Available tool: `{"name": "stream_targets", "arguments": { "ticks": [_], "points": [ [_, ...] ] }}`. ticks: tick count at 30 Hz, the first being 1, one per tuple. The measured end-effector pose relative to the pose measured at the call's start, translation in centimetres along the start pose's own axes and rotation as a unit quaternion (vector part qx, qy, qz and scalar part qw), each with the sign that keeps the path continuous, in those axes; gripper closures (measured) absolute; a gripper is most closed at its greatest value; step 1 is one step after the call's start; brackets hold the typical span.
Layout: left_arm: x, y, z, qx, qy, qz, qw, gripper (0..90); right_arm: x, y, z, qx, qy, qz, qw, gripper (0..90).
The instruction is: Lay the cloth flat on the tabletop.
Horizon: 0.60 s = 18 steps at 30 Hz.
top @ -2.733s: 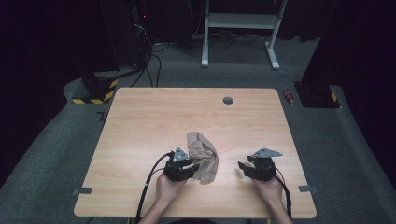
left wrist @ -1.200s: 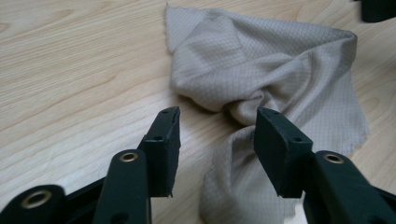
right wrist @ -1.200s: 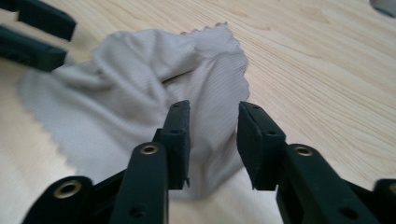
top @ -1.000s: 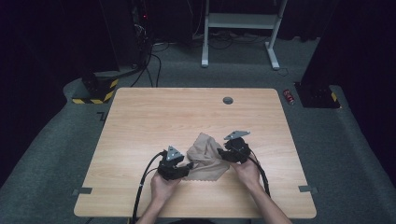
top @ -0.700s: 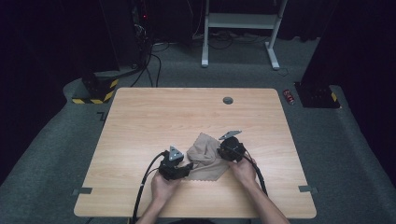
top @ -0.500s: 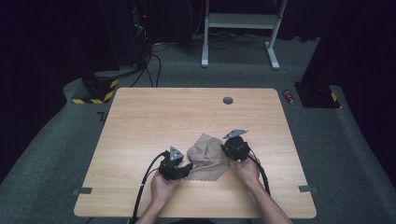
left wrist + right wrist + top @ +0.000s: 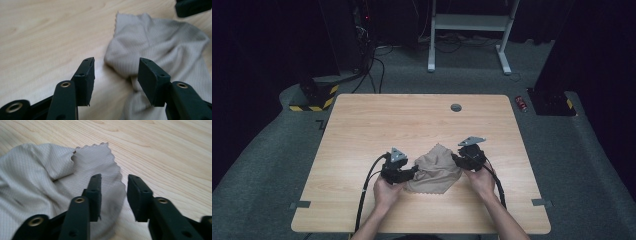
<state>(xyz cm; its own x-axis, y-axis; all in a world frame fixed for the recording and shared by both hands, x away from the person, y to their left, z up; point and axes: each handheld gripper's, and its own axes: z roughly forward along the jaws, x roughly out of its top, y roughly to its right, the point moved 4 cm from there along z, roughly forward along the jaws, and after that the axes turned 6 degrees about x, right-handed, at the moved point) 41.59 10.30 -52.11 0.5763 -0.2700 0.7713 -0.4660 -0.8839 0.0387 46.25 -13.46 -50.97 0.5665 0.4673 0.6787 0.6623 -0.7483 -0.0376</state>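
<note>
A beige cloth (image 7: 434, 167) lies crumpled on the wooden table (image 7: 412, 120), near the front. My left gripper (image 7: 414, 171) sits at the cloth's left edge; in the left gripper view its jaws (image 7: 116, 75) stand wide apart with a fold of the cloth (image 7: 160, 42) lying between and ahead of them, not pinched. My right gripper (image 7: 455, 159) is at the cloth's right edge. Its jaws (image 7: 113, 192) have just been opening and now stand apart over the cloth's scalloped corner (image 7: 100, 165), not pressing on it. The right gripper's tip (image 7: 193, 7) shows across the cloth.
A round cable hole (image 7: 456, 107) sits at the table's far edge. On the floor beyond are a red can (image 7: 522, 103), a yellow-and-black striped base (image 7: 314, 97) and a white desk frame (image 7: 467, 25). Bare tabletop lies behind and to both sides of the cloth.
The right gripper came in from the right to the cloth's right edge, then drew back slightly rightward. The cloth went from a narrow upright bunch to a wider, flatter spread. The left gripper stayed put.
</note>
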Motion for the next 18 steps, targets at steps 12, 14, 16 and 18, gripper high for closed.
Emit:
{"name": "stream_targets", "arguments": {
  "ticks": [12, 14, 16, 18],
  "points": [
    [2.3, 0.4, 4.8, -0.015, -0.062, 0.026, 0.9976, 61.2, -0.1, 1.1, 3.6, -0.004, -0.05, 0.032, 0.9982, 60.3],
    [2.3, 0.6, 5.2, -0.012, -0.074, 0.038, 0.9965, 61.0, -0.2, 1.3, 3.5, -0.003, -0.052, 0.035, 0.998, 65.5],
    [2.2, 0.7, 5.5, -0.012, -0.081, 0.043, 0.9957, 61.7, -0.2, 1.1, 3.5, 0.002, -0.052, 0.027, 0.9983, 73.7],
    [2.1, 0.6, 5.5, -0.009, -0.082, 0.052, 0.9952, 65.6, -0.1, 0.9, 3.5, 0.01, -0.054, 0.016, 0.9984, 82.0]
  ]
}}
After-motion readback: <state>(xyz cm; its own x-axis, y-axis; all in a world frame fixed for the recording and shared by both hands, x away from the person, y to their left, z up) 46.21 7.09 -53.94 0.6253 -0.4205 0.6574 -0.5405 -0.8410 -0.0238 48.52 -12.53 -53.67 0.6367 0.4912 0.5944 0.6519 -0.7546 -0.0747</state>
